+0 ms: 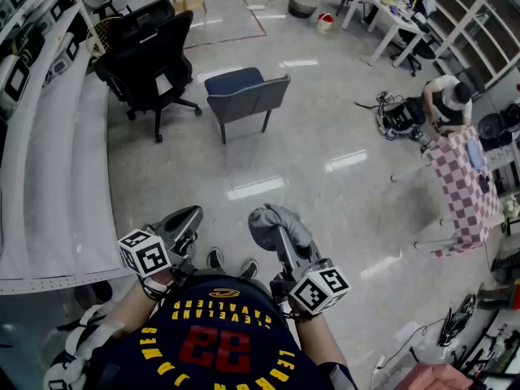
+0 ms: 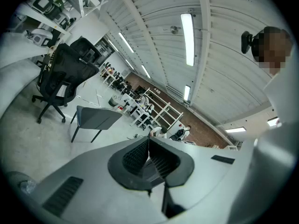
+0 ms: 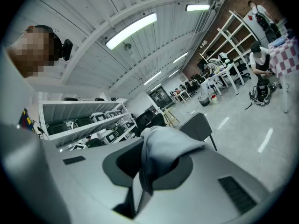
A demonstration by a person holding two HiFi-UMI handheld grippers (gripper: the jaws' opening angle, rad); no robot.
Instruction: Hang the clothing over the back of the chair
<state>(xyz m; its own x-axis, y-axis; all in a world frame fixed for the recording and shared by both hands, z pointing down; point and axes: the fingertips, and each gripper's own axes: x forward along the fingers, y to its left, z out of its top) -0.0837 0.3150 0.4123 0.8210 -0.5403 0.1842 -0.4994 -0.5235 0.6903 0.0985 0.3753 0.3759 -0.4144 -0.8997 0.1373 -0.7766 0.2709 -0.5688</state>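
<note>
A grey chair (image 1: pixel 246 95) with a blue seat stands out on the floor ahead, its back towards me; it also shows in the left gripper view (image 2: pixel 96 118) and the right gripper view (image 3: pixel 200 126). My right gripper (image 1: pixel 275 224) is shut on a bunched pale grey piece of clothing (image 1: pixel 280 220), which drapes over the jaws (image 3: pixel 161 153). My left gripper (image 1: pixel 184 223) is held level beside it, shut with nothing between its pads (image 2: pixel 148 160). Both grippers are close to my body, well short of the chair.
A black office chair (image 1: pixel 149 54) stands left of the grey chair, beside a long white shelf unit (image 1: pixel 49 161). A person (image 1: pixel 445 100) crouches at the right near a checked-cloth table (image 1: pixel 467 189). White tables (image 1: pixel 390 10) stand at the back right.
</note>
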